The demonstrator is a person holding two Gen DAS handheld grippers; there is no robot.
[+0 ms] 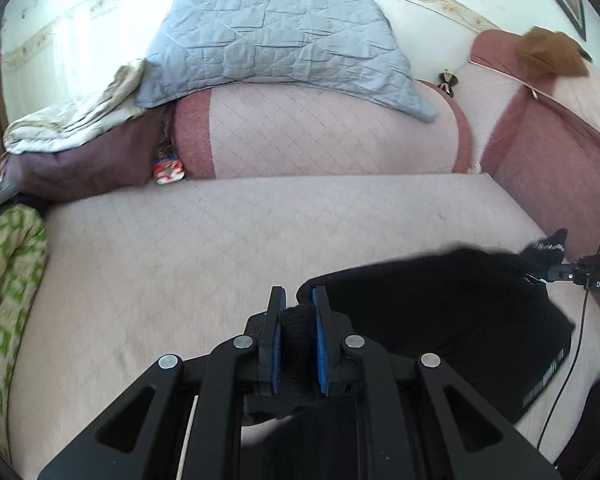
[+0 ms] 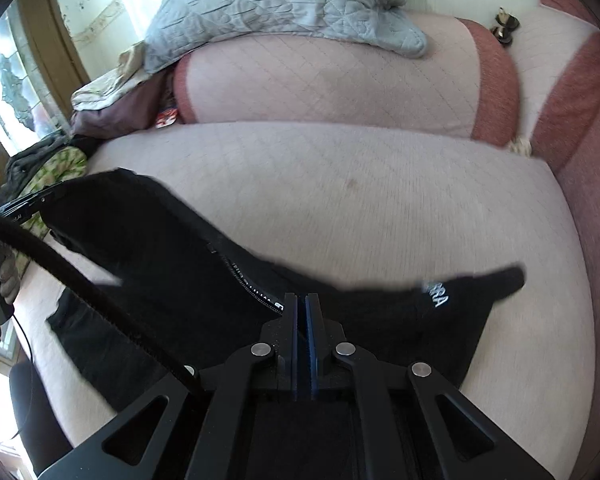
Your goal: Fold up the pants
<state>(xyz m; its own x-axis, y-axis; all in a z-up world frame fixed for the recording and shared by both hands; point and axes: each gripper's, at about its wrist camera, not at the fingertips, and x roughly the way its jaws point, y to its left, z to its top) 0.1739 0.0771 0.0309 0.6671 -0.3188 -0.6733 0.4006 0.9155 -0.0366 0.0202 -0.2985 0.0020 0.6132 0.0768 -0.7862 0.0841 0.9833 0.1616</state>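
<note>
Black pants with white lettering lie on the pink sofa seat. My left gripper is shut on a thick fold of the pants' edge, held just above the seat. In the right wrist view the pants stretch from left to right across the seat. My right gripper is shut on the pants' near edge beside the white lettering. The left gripper shows at the far left of that view, holding the other end. The right gripper shows at the right edge of the left wrist view.
A grey quilted blanket drapes over the sofa back. Piled clothes and a green patterned cloth sit at the left. A pink armrest stands at the right, with a brown cloth on top.
</note>
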